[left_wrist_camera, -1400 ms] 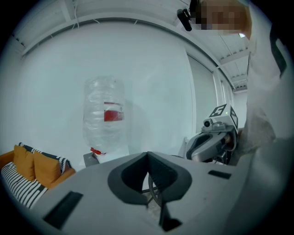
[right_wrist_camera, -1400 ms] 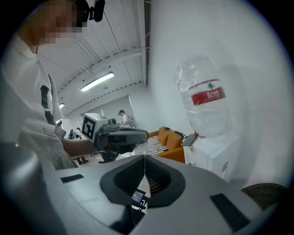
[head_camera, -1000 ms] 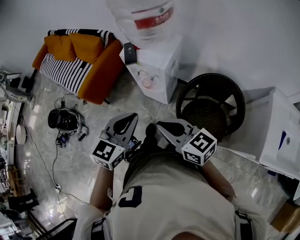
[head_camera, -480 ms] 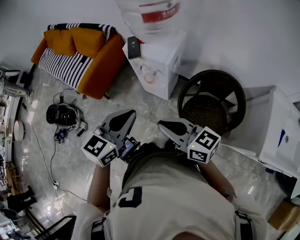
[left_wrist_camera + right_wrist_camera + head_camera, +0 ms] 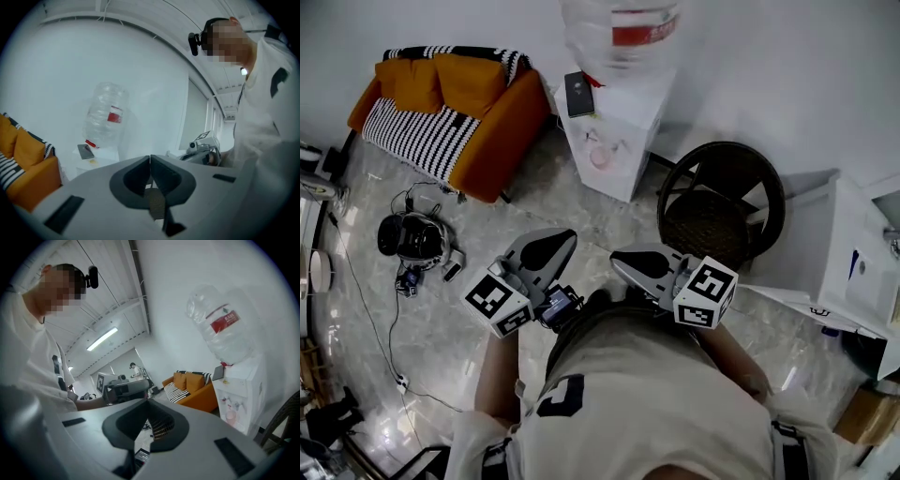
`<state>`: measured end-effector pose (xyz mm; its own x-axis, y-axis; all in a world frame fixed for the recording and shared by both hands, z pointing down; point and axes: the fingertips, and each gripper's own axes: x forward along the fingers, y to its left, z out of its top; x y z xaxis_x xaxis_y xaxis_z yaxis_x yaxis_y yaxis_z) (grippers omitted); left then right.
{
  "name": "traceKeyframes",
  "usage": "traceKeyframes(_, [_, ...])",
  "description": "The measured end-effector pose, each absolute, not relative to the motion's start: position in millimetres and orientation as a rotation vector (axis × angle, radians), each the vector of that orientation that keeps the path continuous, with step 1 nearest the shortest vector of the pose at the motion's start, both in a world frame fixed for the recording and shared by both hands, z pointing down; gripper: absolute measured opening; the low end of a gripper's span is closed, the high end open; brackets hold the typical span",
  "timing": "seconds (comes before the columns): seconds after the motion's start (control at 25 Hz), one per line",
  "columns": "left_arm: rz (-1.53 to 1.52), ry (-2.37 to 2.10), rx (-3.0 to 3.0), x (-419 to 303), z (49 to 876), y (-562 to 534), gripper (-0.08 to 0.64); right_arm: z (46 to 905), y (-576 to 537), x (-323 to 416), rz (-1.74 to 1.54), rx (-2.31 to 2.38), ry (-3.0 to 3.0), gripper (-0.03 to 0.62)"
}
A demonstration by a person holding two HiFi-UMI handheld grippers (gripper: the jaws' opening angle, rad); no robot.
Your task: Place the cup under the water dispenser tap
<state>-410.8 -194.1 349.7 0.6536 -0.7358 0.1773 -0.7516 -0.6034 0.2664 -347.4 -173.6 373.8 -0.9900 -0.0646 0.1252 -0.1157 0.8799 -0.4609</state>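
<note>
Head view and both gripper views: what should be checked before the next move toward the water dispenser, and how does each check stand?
1. Left claw empty: ok, jaws together, nothing between them.
2. Right claw empty: ok, jaws together too.
3. Cup in hand: not ok, neither claw holds one.
4. Cup found: cannot tell; a pink cup-like thing sits in the water dispenser alcove, tap position unclear.
5. Wicker chair off the line to the dispenser: ok, it stands to its right.
</note>
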Motion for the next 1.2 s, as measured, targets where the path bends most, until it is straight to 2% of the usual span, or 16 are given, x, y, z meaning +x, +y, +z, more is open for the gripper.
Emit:
traceKeyframes(0.36, [0.025,-1.132,2.593,-475,355,-171,0.058,379,-145,-405,0.719,0.133,-2.894,0.026])
traceKeyframes(0.64, [0.011,-1.129,2.589,-499,368,-142,0.058,384,-122,-411,0.757,0.296,-2.860,0.026])
traceKeyframes(0.92, [0.107,-1.021,2.647,-480,379,-129,0.058,388,-108,-404,0.820,0.448,-2.854,0.026])
traceKeyframes(1.2, [0.325,-1.044,2.701,-443,398,-139,0.057,399,-106,-377,0.909,0.604,-2.805,0.026])
